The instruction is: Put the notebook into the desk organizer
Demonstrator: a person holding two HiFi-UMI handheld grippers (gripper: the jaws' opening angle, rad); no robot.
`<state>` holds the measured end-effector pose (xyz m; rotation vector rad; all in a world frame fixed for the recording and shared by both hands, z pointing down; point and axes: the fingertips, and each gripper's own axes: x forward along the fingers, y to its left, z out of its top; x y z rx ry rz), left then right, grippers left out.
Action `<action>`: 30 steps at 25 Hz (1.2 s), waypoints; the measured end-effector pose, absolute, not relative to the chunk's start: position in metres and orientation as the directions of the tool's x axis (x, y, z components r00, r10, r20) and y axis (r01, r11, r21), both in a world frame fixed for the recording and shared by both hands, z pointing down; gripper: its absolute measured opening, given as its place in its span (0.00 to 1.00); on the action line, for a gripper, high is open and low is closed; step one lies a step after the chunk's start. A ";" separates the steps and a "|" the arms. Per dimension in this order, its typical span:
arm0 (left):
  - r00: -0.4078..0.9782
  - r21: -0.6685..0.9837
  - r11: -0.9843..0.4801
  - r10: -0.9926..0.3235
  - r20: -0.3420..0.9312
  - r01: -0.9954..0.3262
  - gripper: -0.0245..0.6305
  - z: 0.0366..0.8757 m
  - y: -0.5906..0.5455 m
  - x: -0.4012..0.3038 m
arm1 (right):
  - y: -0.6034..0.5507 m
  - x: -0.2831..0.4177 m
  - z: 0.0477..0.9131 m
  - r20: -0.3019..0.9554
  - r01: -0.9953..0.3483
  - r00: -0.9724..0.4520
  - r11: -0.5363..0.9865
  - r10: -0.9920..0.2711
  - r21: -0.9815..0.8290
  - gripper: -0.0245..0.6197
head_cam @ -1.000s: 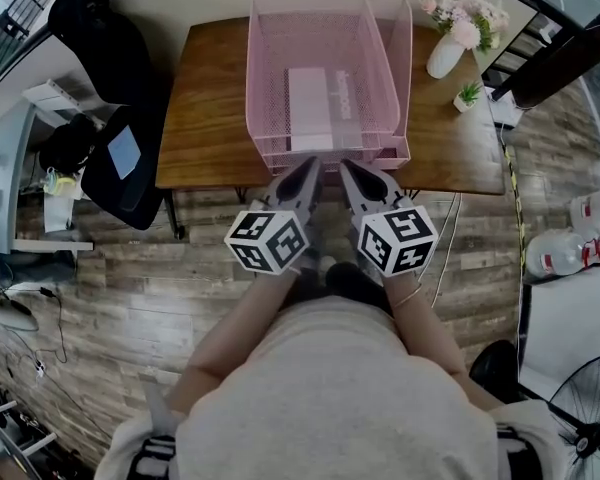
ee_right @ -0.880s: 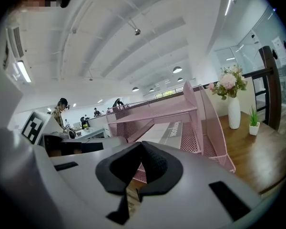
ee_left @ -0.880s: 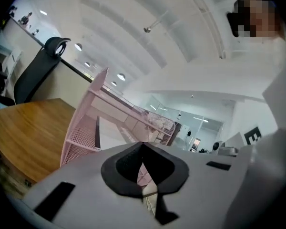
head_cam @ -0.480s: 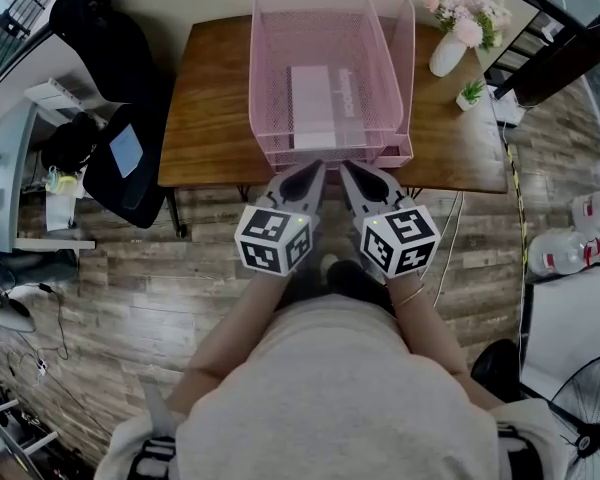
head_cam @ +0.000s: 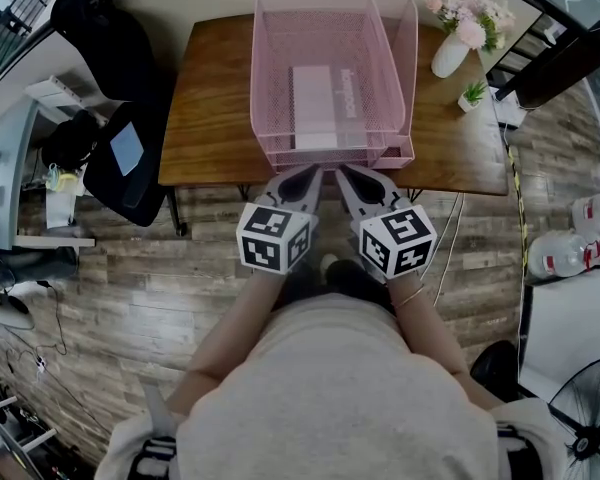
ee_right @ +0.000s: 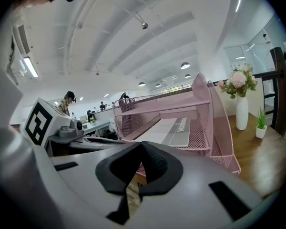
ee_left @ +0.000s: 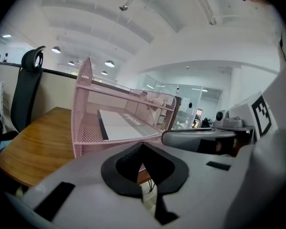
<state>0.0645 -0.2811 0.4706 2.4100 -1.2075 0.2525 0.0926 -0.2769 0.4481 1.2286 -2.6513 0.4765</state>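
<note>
Wooden desk [head_cam: 210, 118] on a wood-plank floor [head_cam: 130, 298], seen from above; open office ceiling and lamps recorded in both gripper views.

Notebook [head_cam: 320, 103]: pale cover with a grey strip along 1 side, lying flat on a mesh tray inside the desk organizer [head_cam: 270, 78]. Nothing is touching it.

Organizer: pink wire mesh, standing at the desk's middle with its open front toward the person; 1 lower tray is seen jutting out beneath the notebook's tray.

Left gripper [head_cam: 310, 173]: held off the desk's near edge, tip near the organizer's front. Jaws are brought together, nothing held between them.

Right gripper [head_cam: 348, 173]: just beside the left, same height, tip likewise near the front. Jaws pressed together, nothing between them.

Noted further out: 1 white vase of pink flowers [head_cam: 447, 53] and 1 small potted plant [head_cam: 469, 95] at the desk's right rear corner; a black office chair [head_cam: 110, 78] left of the desk.
</note>
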 end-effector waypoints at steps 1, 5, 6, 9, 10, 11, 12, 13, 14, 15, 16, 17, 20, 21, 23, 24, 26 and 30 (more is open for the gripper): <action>0.601 0.293 -0.526 -0.720 0.347 -0.799 0.04 0.471 -0.281 0.064 | -0.277 0.091 0.449 0.293 -0.761 -0.648 0.612 -0.703 -0.217 0.05; 0.593 0.290 -0.517 -0.722 0.357 -0.805 0.04 0.474 -0.277 0.061 | -0.275 0.086 0.450 0.292 -0.740 -0.672 0.632 -0.680 -0.231 0.05; 0.591 0.290 -0.516 -0.722 0.359 -0.806 0.04 0.475 -0.277 0.061 | -0.274 0.085 0.451 0.295 -0.736 -0.676 0.637 -0.675 -0.229 0.05; 0.582 0.288 -0.506 -0.728 0.363 -0.813 0.04 0.476 -0.277 0.059 | -0.272 0.084 0.453 0.303 -0.732 -0.680 0.644 -0.667 -0.224 0.05; 0.577 0.286 -0.502 -0.730 0.366 -0.816 0.04 0.476 -0.278 0.058 | -0.272 0.084 0.453 0.305 -0.730 -0.682 0.646 -0.665 -0.223 0.05; 0.573 0.284 -0.499 -0.731 0.369 -0.819 0.04 0.476 -0.278 0.057 | -0.271 0.083 0.454 0.308 -0.728 -0.683 0.648 -0.662 -0.221 0.05; 0.571 0.284 -0.496 -0.732 0.371 -0.820 0.04 0.477 -0.278 0.056 | -0.271 0.083 0.455 0.311 -0.727 -0.684 0.651 -0.659 -0.220 0.05; 0.571 0.287 -0.494 -0.732 0.373 -0.821 0.04 0.477 -0.278 0.056 | -0.270 0.083 0.455 0.314 -0.726 -0.685 0.652 -0.658 -0.218 0.05; 0.572 0.291 -0.493 -0.730 0.373 -0.820 0.04 0.477 -0.277 0.056 | -0.270 0.083 0.456 0.316 -0.727 -0.683 0.651 -0.658 -0.217 0.05; 0.574 0.295 -0.494 -0.728 0.374 -0.818 0.04 0.478 -0.276 0.057 | -0.269 0.084 0.457 0.317 -0.729 -0.681 0.649 -0.660 -0.216 0.05; 0.576 0.298 -0.494 -0.727 0.374 -0.817 0.04 0.478 -0.275 0.057 | -0.269 0.085 0.457 0.318 -0.732 -0.678 0.646 -0.663 -0.216 0.05; 0.577 0.300 -0.494 -0.726 0.374 -0.816 0.04 0.478 -0.275 0.057 | -0.269 0.086 0.457 0.318 -0.735 -0.675 0.643 -0.666 -0.215 0.05; 0.573 0.310 -0.484 -0.730 0.373 -0.818 0.04 0.479 -0.274 0.056 | -0.269 0.087 0.457 0.318 -0.739 -0.671 0.640 -0.670 -0.212 0.05; 0.571 0.312 -0.481 -0.731 0.373 -0.819 0.04 0.479 -0.275 0.055 | -0.269 0.087 0.457 0.318 -0.739 -0.670 0.640 -0.670 -0.210 0.05; 0.569 0.311 -0.479 -0.732 0.375 -0.821 0.04 0.479 -0.275 0.054 | -0.269 0.086 0.457 0.318 -0.740 -0.670 0.640 -0.671 -0.207 0.05; 0.569 0.311 -0.479 -0.732 0.375 -0.821 0.04 0.479 -0.275 0.054 | -0.269 0.086 0.456 0.317 -0.740 -0.670 0.640 -0.672 -0.206 0.05; 0.572 0.314 -0.480 -0.731 0.373 -0.819 0.04 0.479 -0.275 0.054 | -0.269 0.086 0.456 0.316 -0.741 -0.668 0.640 -0.674 -0.203 0.05; 0.575 0.324 -0.478 -0.729 0.372 -0.816 0.04 0.480 -0.273 0.055 | -0.269 0.086 0.457 0.315 -0.743 -0.666 0.635 -0.676 -0.211 0.05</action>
